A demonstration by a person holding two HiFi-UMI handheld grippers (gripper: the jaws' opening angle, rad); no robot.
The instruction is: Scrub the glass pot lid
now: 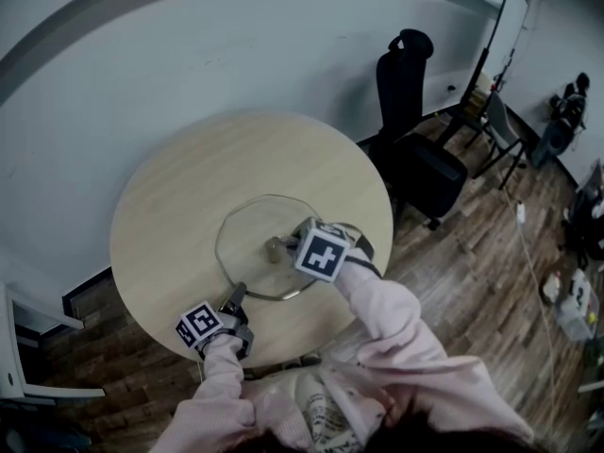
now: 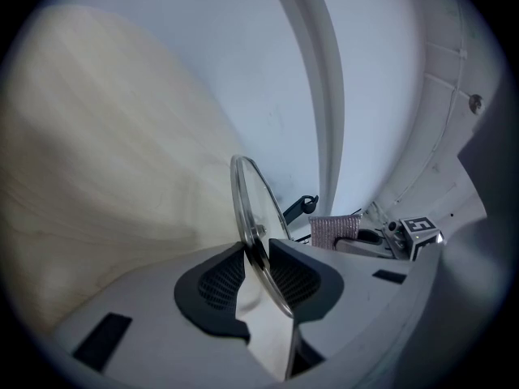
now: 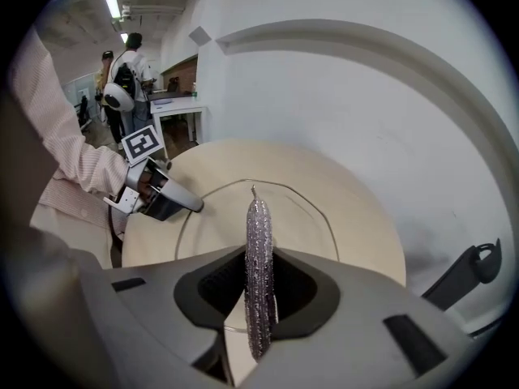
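You see a clear, glossy glass pot lid (image 1: 253,243) with a polished metal rim, a glittering silver mesh scrubber (image 3: 259,258) and a matt, pale wood-grain tabletop (image 1: 179,196). The left gripper (image 2: 259,270) carries dark, matt, grid-textured pads (image 2: 217,286).

No legible txt, brand or no. is being shown anywhere. Only b/w square code patterns are being displayed: on the left cube (image 1: 198,326) of the left tongs (image 1: 236,293) and on the right cube (image 1: 321,250) of the right tongs (image 3: 259,294). Dark print is being made out on the shirt (image 1: 321,411) in the head view, too small & blurred to be read.
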